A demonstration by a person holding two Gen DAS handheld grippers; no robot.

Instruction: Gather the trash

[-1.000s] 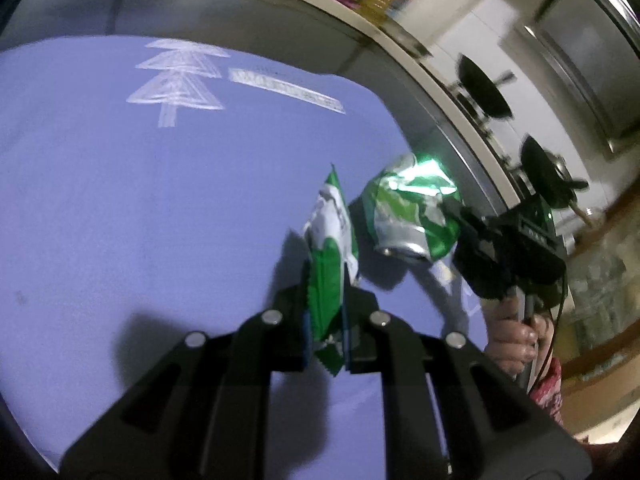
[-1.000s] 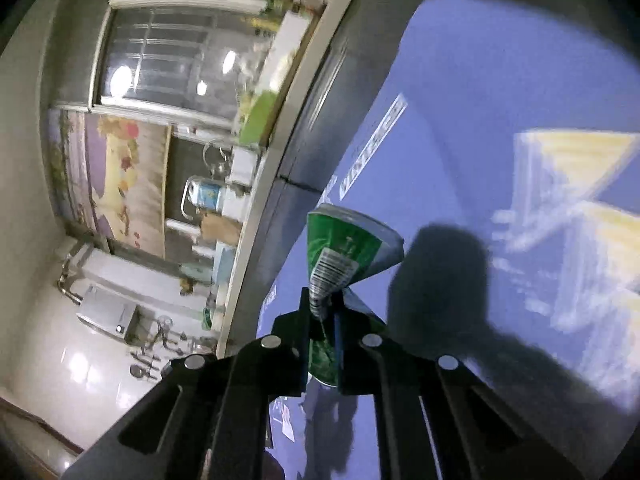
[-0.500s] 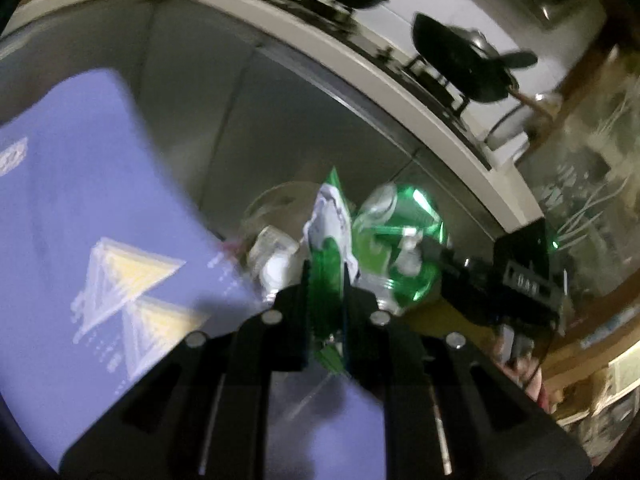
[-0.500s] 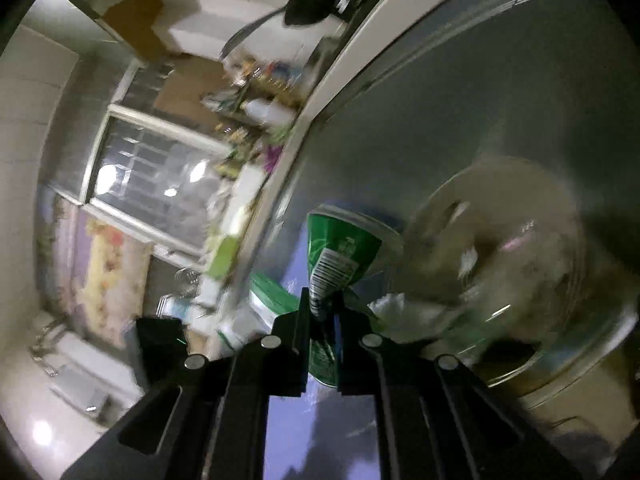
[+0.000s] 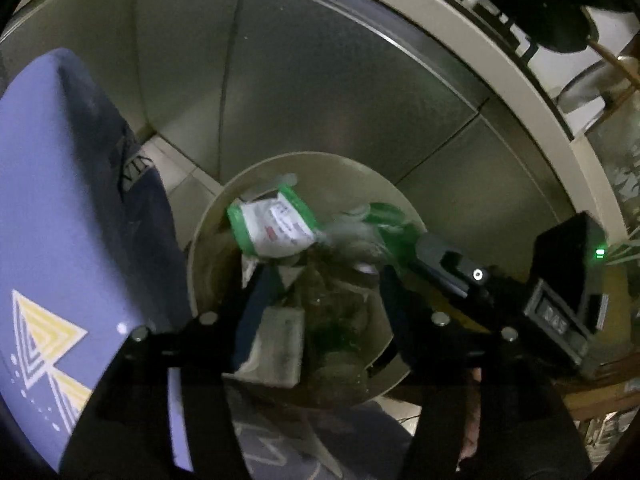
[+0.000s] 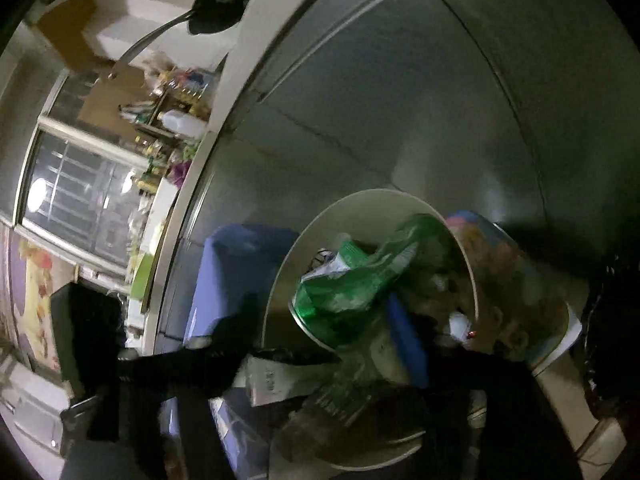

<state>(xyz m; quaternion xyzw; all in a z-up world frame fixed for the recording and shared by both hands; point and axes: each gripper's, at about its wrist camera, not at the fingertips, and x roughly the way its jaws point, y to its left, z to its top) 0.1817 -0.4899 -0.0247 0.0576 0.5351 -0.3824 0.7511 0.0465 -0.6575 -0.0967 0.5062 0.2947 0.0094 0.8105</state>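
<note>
A round beige trash bin (image 5: 208, 232) stands on the floor beside the purple cloth (image 5: 48, 208); it also shows in the right wrist view (image 6: 288, 264). My left gripper (image 5: 320, 280) is open above the bin's mouth. The green and white wrapper (image 5: 276, 228) is free of it, over the trash inside. My right gripper (image 6: 376, 332) is open too, over the bin. The crushed green can (image 6: 344, 300) is loose just past its fingers, blurred. In the left wrist view the can is a green blur (image 5: 384, 220) by the right gripper's body (image 5: 500, 292).
Grey metal cabinet fronts (image 5: 320, 80) rise behind the bin. A white block (image 5: 280, 344) and other trash lie inside it. A colourful round container (image 6: 500, 272) stands next to the bin. Black pans (image 5: 528, 8) hang above the counter edge.
Both grippers swung from over the purple cloth to above the bin. Both have opened; the wrapper and the can have left the fingers and are dropping into the bin.
</note>
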